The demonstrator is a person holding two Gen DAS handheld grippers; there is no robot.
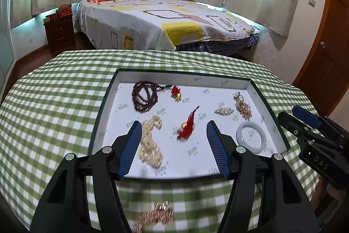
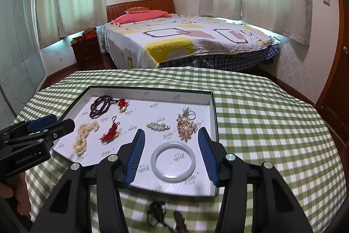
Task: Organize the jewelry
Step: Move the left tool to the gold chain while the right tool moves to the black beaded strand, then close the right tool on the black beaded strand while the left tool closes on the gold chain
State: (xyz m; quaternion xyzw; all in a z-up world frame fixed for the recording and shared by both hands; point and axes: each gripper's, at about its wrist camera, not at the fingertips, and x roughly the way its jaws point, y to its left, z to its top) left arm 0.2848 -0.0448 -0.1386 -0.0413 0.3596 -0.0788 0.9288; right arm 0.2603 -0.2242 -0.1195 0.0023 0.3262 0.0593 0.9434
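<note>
Both claws released, empty: left gripper [image 1: 172, 123] over tray's near rim [image 1: 174, 177], right gripper [image 2: 171, 131] above white bangle [image 2: 173, 164]; 1 gold chain [image 1: 158, 216] outside tray.

Green-and-white gingham covers the tabletop [image 1: 54, 102]. The tray [image 1: 250, 85] on it is white inside with a dark green rim, its floor scattered with small grey printed marks. In it lie a dark maroon bead string [image 1: 144, 97] with a red and gold charm, a cream pearl strand [image 1: 150, 141], a red tassel [image 1: 188, 123] with a gold bit, a milky white bangle [image 2: 173, 164] and a rose-gold cluster [image 2: 186, 127]. Both grippers are black with blue ribbed pads [image 1: 130, 147]. The bed [image 2: 192, 40] beyond wears a white sheet with yellow, brown and grey blocks over blue plaid, with a pink pillow [image 2: 141, 14].
</note>
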